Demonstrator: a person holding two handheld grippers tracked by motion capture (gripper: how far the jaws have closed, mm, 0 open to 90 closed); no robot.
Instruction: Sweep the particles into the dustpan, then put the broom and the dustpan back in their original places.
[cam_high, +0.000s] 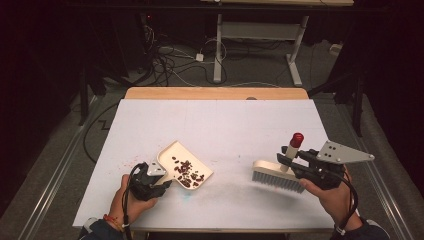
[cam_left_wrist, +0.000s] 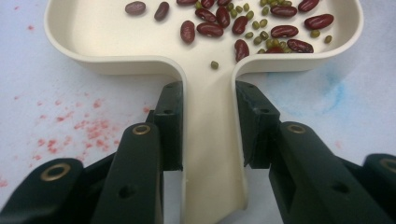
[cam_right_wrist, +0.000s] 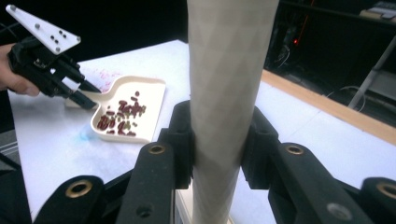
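- The brush (cam_right_wrist: 226, 93) handle is clamped tight by the right gripper (cam_high: 290, 161), bristles down on the table (cam_high: 225, 120).
- The dustpan (cam_high: 184, 165), loaded with beans (cam_left_wrist: 243, 23), is gripped by its handle in the left gripper (cam_high: 162, 177), table's near-left.

One cream dustpan (cam_high: 172, 152) at seven o'clock, one brush (cam_high: 272, 176) at four o'clock, two grippers and beans (cam_left_wrist: 219, 28) too many for counting are seen.
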